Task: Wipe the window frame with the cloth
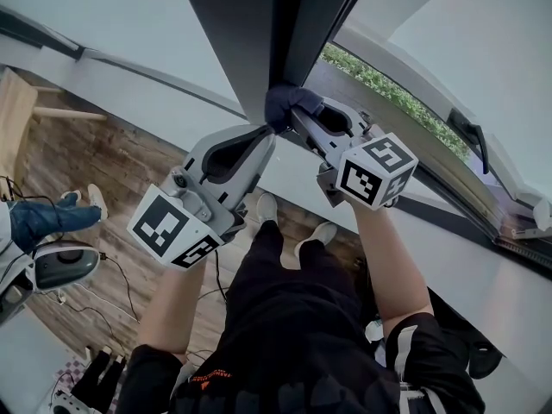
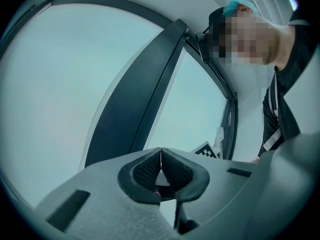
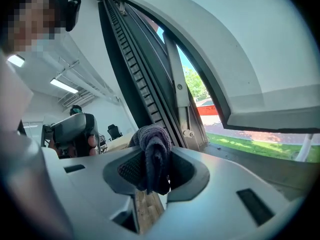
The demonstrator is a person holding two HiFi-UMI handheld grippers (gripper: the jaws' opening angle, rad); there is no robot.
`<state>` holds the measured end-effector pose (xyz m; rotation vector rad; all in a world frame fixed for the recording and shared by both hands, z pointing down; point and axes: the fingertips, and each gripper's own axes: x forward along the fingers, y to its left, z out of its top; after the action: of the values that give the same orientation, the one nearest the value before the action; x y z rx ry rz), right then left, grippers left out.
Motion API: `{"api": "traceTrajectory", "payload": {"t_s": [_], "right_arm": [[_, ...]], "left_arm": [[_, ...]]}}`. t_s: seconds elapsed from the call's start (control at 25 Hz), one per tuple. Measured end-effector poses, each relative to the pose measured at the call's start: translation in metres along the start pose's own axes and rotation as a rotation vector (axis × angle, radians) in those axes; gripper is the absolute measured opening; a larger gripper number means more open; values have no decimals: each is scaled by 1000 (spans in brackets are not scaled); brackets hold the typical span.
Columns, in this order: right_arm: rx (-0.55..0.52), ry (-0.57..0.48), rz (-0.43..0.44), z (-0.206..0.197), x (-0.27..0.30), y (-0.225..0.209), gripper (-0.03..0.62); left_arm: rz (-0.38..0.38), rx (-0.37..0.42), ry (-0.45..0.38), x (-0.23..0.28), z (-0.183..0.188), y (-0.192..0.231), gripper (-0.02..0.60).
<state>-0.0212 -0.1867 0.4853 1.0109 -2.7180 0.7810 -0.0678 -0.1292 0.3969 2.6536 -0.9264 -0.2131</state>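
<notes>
Cloth (image 3: 153, 146) clamped in right tongs (image 3: 151, 168) at window frame (image 1: 259, 33), left tongs (image 2: 160, 159) together, empty

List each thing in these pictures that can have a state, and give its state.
Left gripper, shut, empty.
Right gripper, shut on the cloth.
Cloth, bunched, clamped, up against the window frame.
Window sash, swung open, greenery showing outside.

Office-like workroom, white walls (image 3: 90, 59), ceiling strip lights (image 3: 62, 85), office chair (image 3: 114, 132) in the background, wood-plank floor (image 1: 78, 158) with loose cables (image 1: 128, 287), tall dark window frame (image 1: 259, 41), lawn (image 3: 250, 146) outside.
</notes>
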Motion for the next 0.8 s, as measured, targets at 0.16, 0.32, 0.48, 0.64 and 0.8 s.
{"api": "traceTrajectory", "payload": {"t_s": [0.16,0.32,0.48,0.64,0.8], "right_arm": [[19,19,-13,-12,3,-6,106],[49,37,-25,-27,8,-13,106],[73,49,-38,-37,11,-19,104],[88,58,-46,-44,12,-23,104],[112,65,-62,-53,10,-31,104]], "left_arm": [[4,-8,6,-1,-4,2,19],[5,-15,13,-3,-8,2,19],[4,-21,20,-4,-11,1,19],[8,-23,26,-6,-13,1,18],[6,-26,35,-3,-18,-2,20]]}}
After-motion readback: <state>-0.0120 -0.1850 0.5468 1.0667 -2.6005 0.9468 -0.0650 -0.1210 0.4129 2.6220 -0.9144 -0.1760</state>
